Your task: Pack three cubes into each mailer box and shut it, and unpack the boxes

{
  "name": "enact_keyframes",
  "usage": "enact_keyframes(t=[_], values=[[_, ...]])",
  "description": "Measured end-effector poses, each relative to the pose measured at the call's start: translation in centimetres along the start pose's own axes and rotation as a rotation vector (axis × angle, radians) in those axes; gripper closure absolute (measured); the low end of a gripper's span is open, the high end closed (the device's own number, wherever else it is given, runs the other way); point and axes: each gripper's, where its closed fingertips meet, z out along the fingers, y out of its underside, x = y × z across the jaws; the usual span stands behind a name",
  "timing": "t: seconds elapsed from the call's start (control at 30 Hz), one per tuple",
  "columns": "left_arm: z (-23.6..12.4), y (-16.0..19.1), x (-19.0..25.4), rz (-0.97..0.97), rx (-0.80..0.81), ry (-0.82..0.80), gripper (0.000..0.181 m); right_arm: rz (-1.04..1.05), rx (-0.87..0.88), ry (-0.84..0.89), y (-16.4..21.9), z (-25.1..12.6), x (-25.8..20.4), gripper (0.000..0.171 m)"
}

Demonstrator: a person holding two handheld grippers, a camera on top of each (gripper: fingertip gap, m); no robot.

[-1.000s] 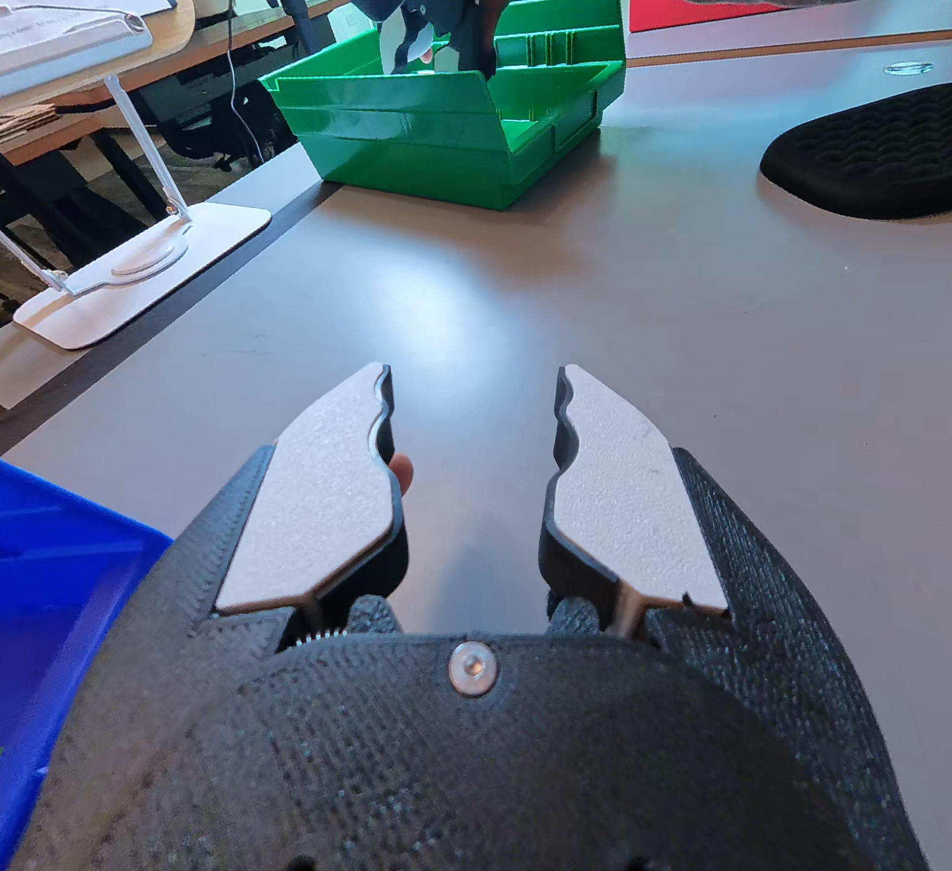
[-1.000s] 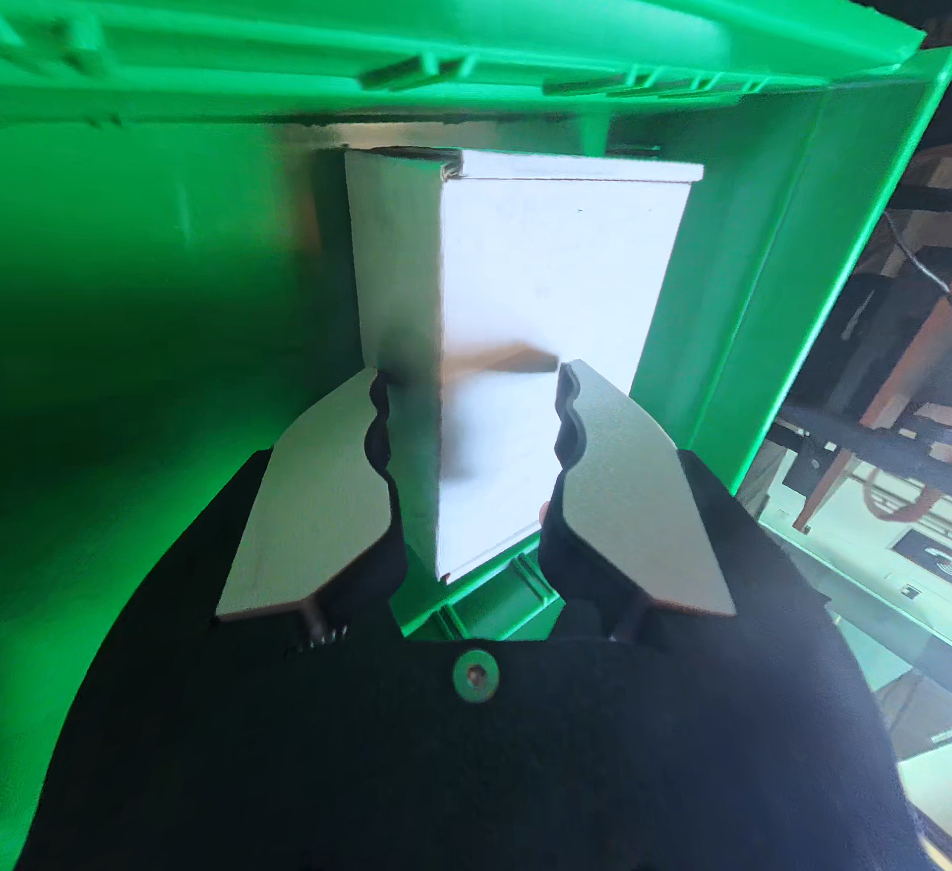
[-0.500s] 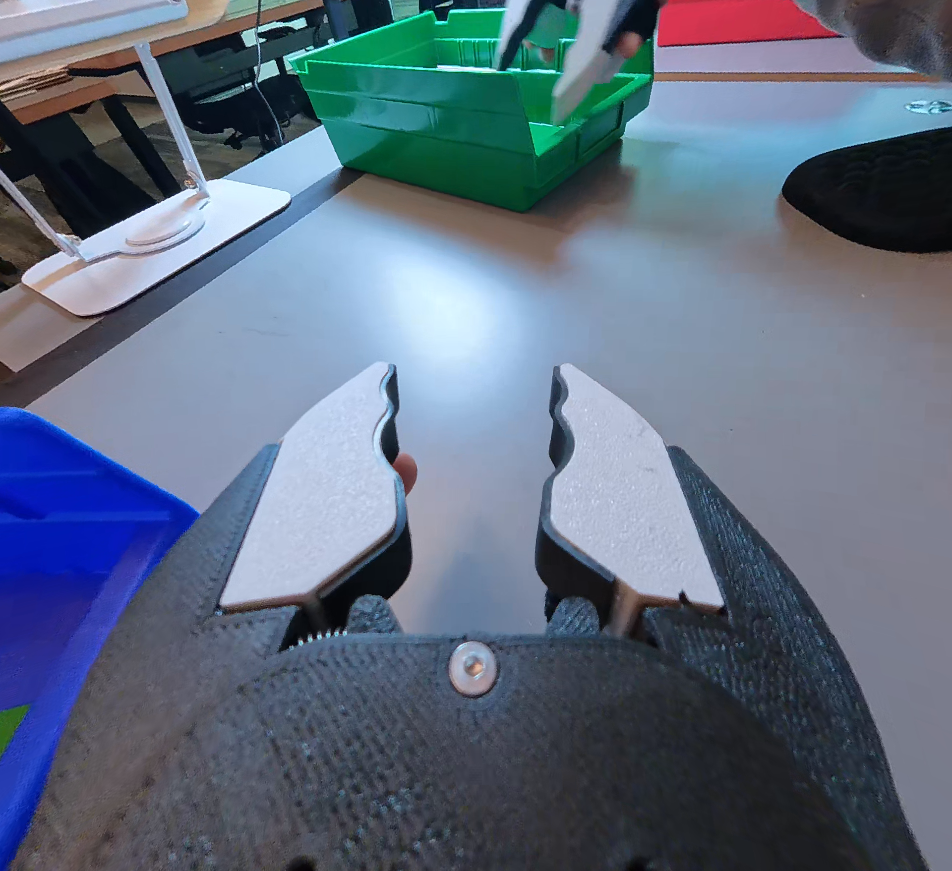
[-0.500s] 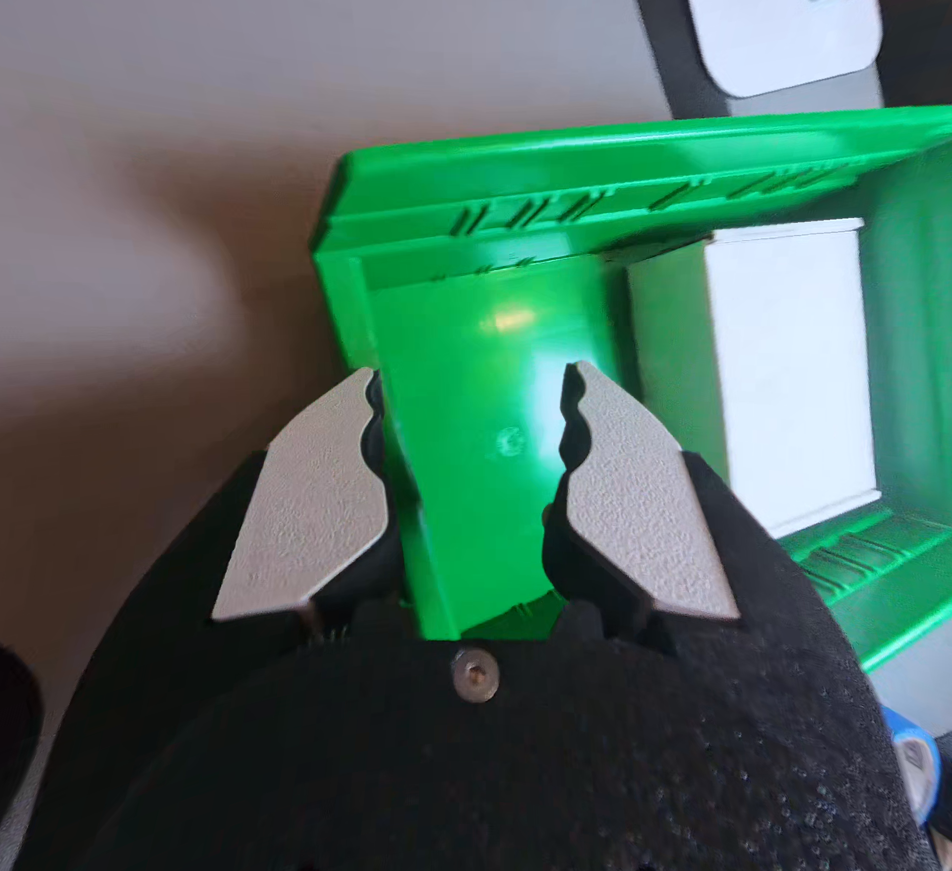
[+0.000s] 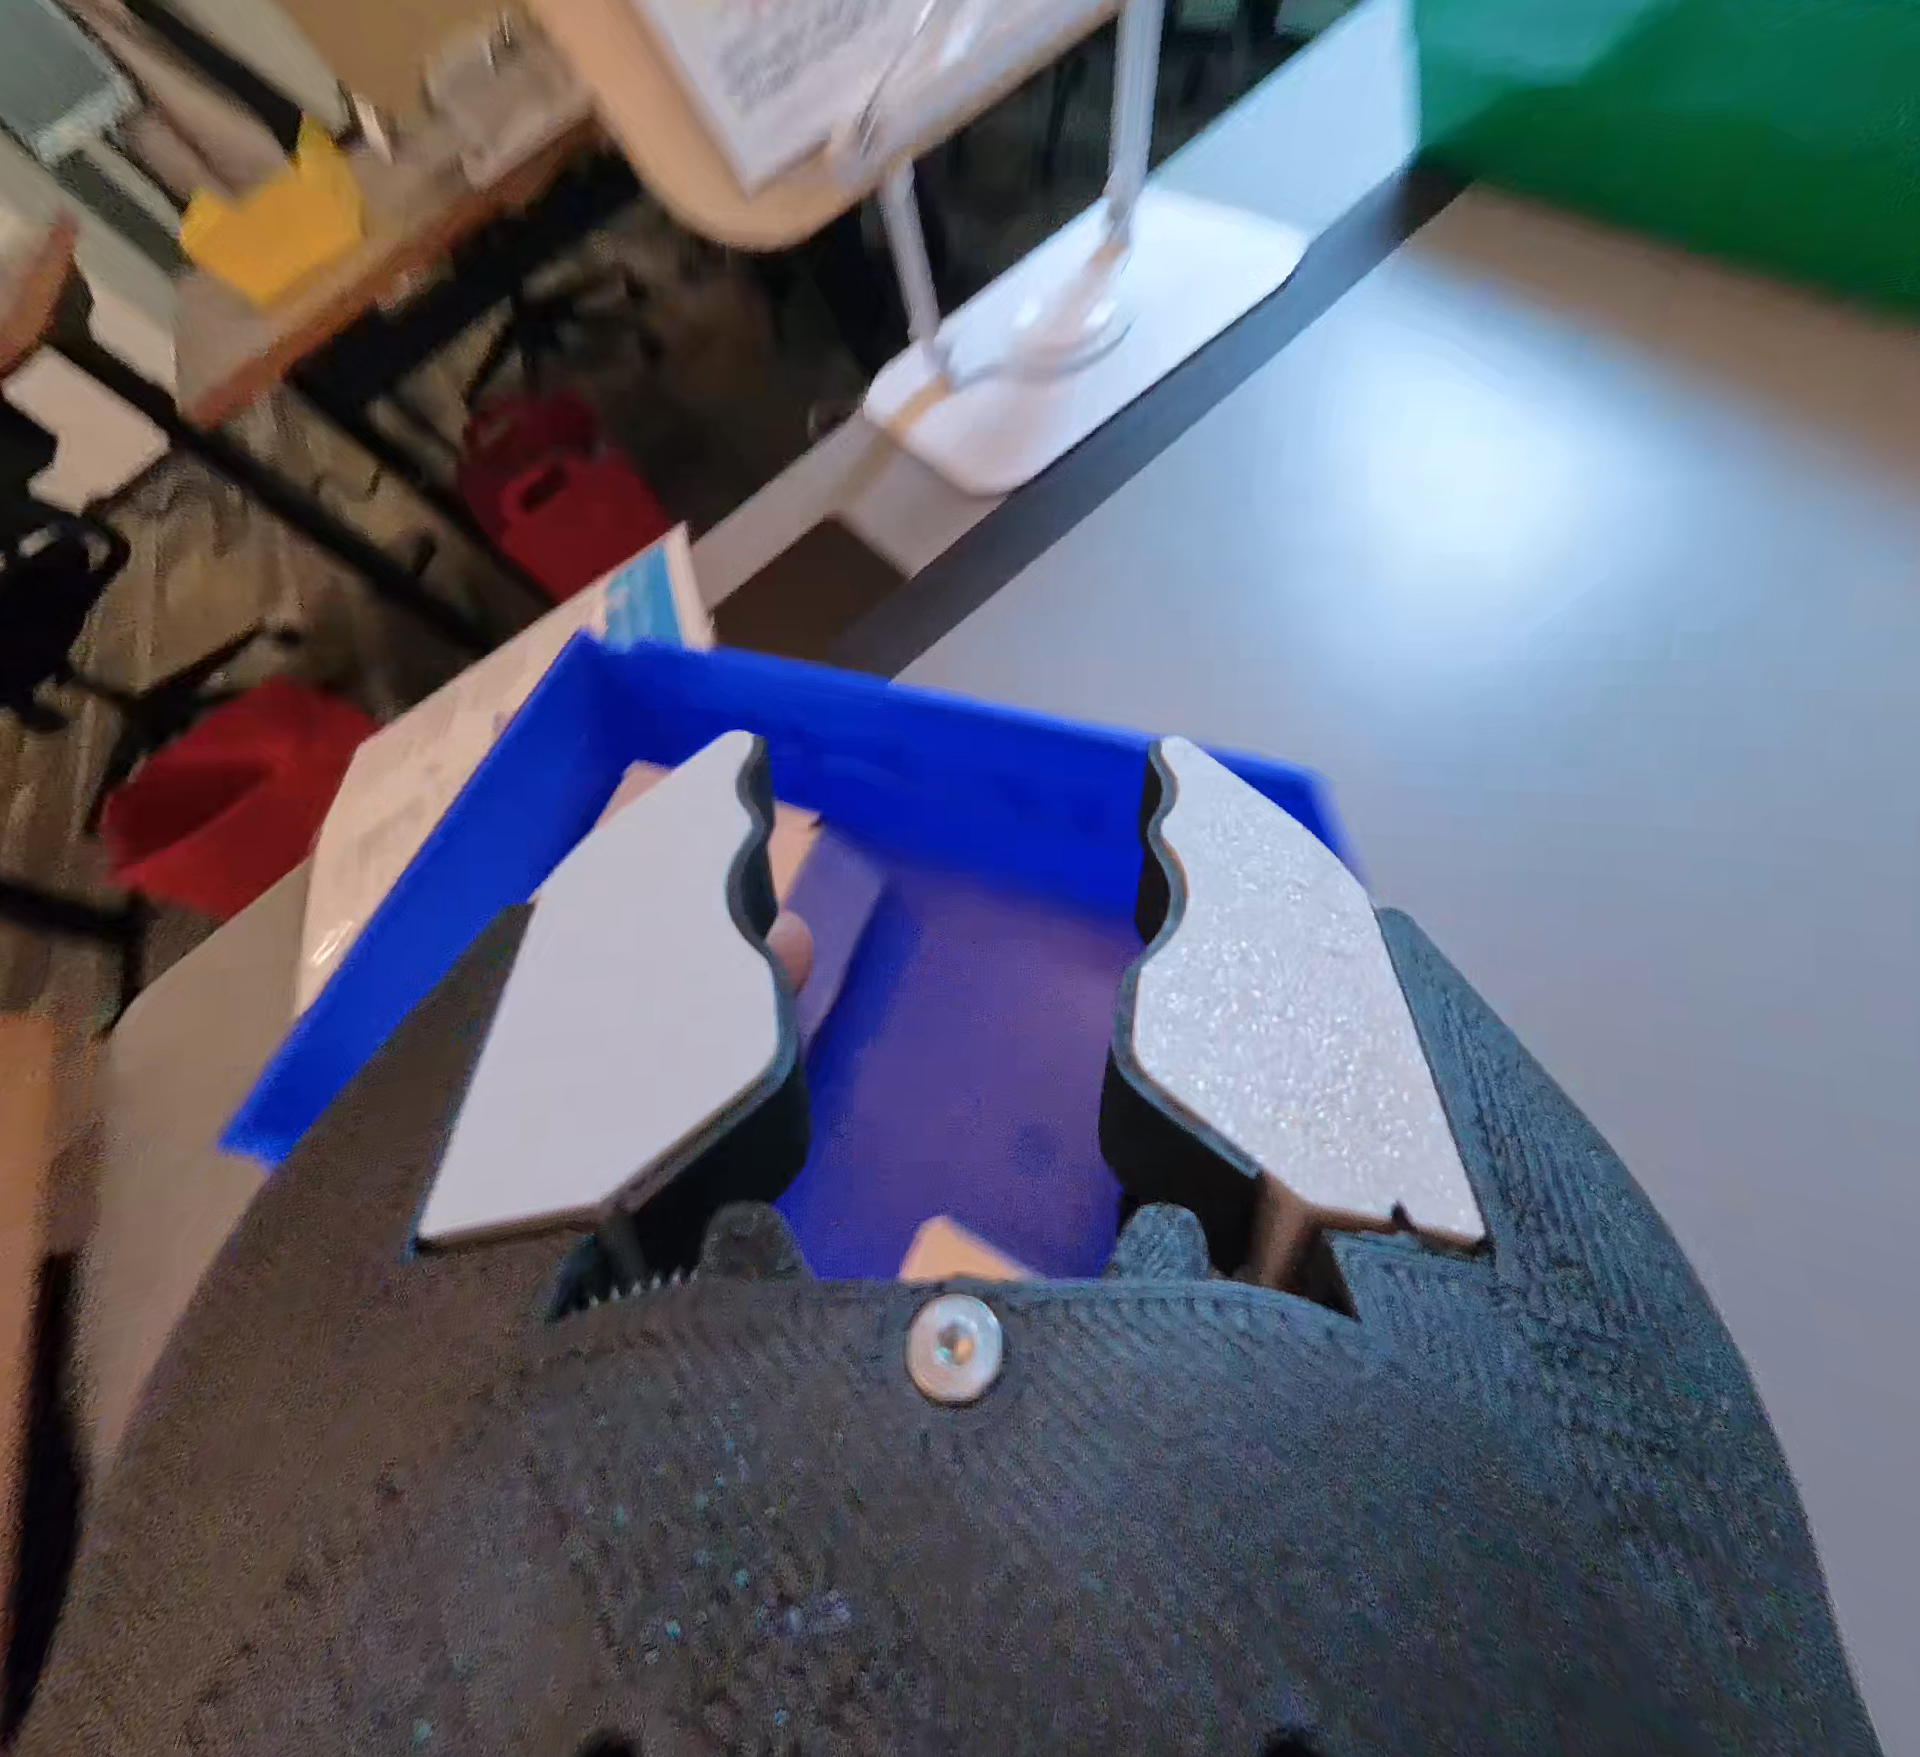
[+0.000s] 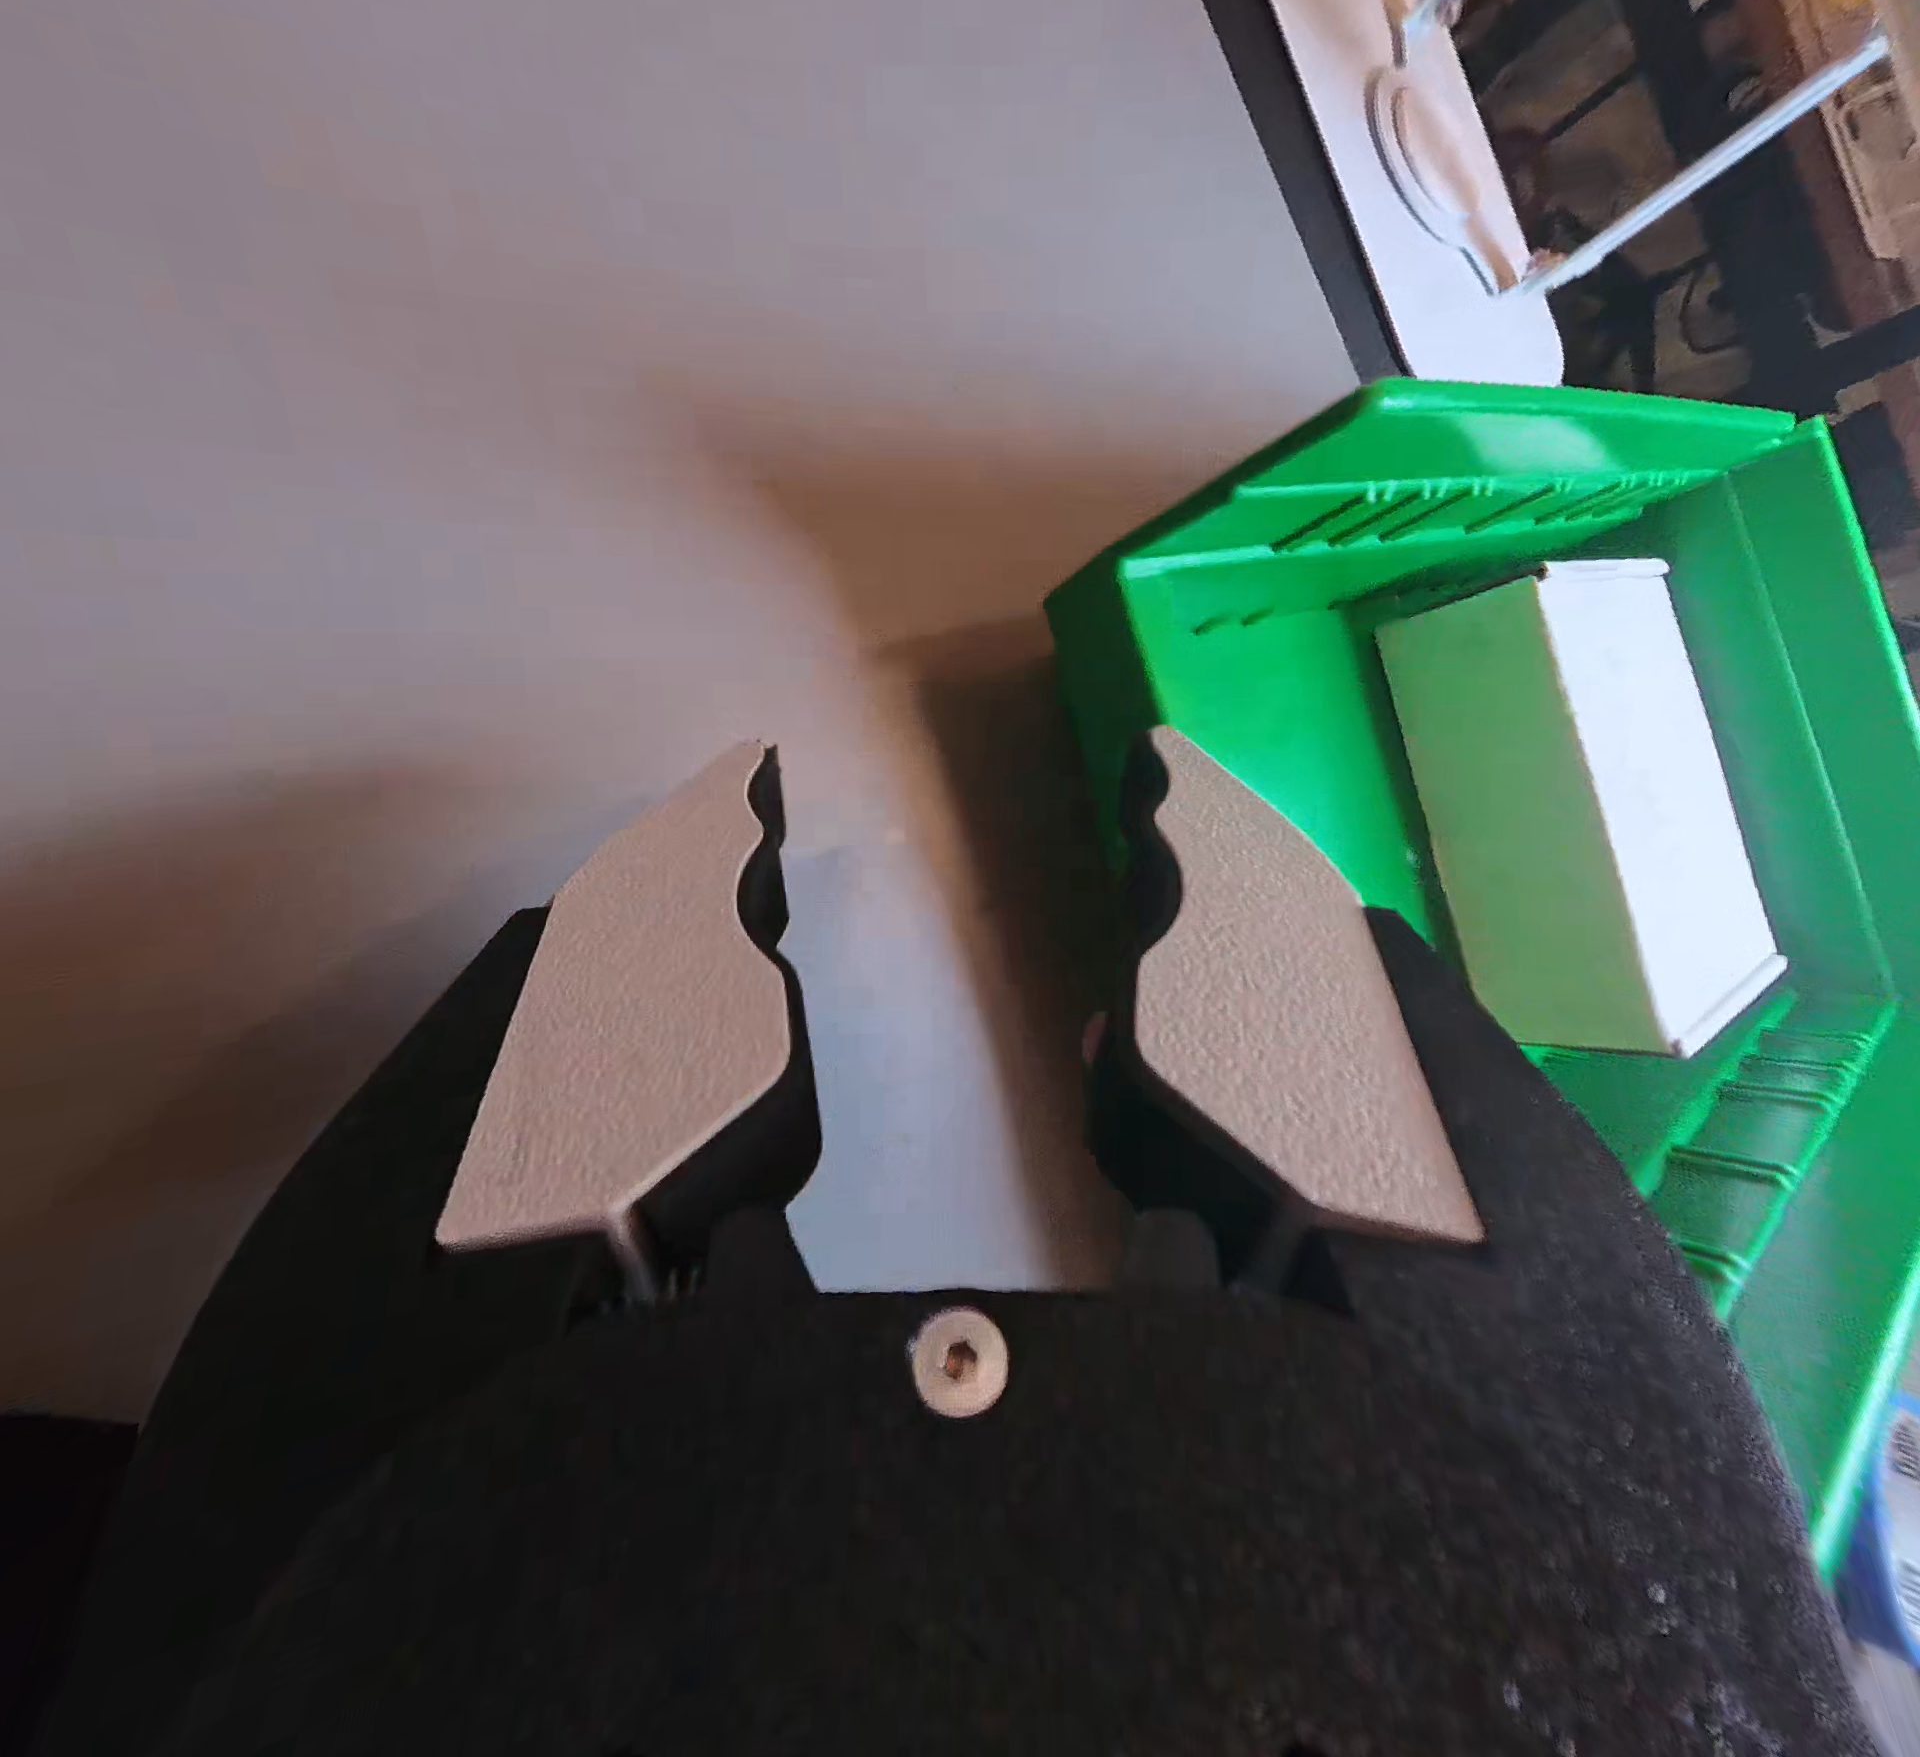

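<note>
- Hovering over the blue bin, the left tongs are held spread and empty; no cubes can be made out inside.
- The right tongs are spread above the desk, nothing pinched.
- One shut white mailer box is seen lying in the green bin; further packing is judged outstanding.

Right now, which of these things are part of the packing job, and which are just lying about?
Part of the job:
- white mailer box inside the green bin
- blue bin
- left gripper and right gripper, both open and empty

Just lying about:
- white stand
- red containers on the floor
</note>
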Motion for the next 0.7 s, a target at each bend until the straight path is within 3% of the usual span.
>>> enact_keyframes(t=[0.2,0.3,0.47,0.7], values=[[5.3,9.1,-7.6,0.172,-0.59,0.122,0.089,0.03,0.13,-0.044,-1.8,-0.7,-2.8,0.11],[6.9,12.3,-9.8,0.208,-0.789,0.166,0.082,0.058,0.149,-0.069,-1.2,-0.6,-3.0,0.11],[8.7,14.9,-10.8,0.211,-0.983,0.238,0.066,0.051,0.156,-0.097,-0.7,-0.7,-3.5,0.111],[10.3,16.9,-11.1,0.322,-1.093,0.198,0.061,0.062,0.174,-0.12,-0.4,-1.0,-3.4,0.111]])
